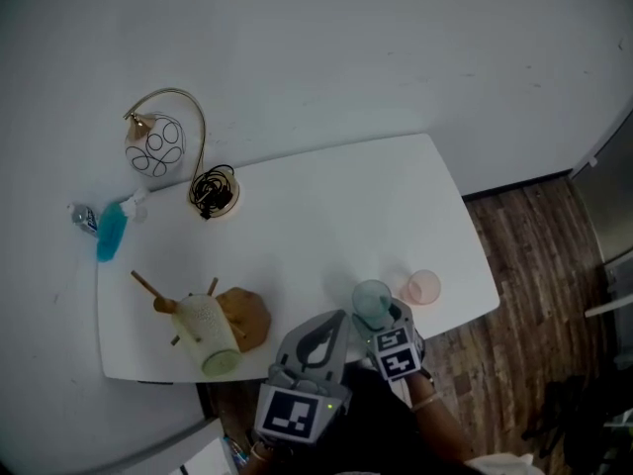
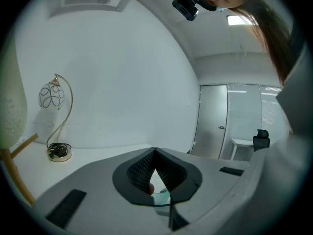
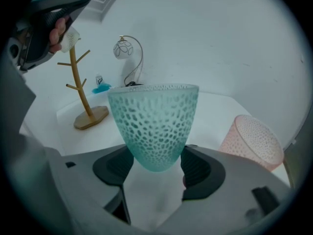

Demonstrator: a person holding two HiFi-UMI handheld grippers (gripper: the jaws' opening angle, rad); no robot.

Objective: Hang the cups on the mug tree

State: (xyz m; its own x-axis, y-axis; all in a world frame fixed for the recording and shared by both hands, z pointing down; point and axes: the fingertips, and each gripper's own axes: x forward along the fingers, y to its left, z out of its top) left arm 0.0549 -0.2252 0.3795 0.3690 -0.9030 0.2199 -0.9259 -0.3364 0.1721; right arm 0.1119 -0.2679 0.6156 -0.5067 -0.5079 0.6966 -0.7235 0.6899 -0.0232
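Partway through: cream cup (image 1: 208,332) hung on mug tree (image 3: 80,89), teal cup (image 3: 154,126) clamped in right hand-held gripper (image 3: 155,165), left hand-held gripper (image 2: 155,173) closed empty, pink cup (image 1: 422,287) waiting on tabletop (image 1: 326,216).

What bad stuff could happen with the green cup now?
The right gripper pinches the teal cup only at its narrow bottom, so it might tip or slip out. The pink cup sits close beside it, near the edge of the table; a bump could knock it off.
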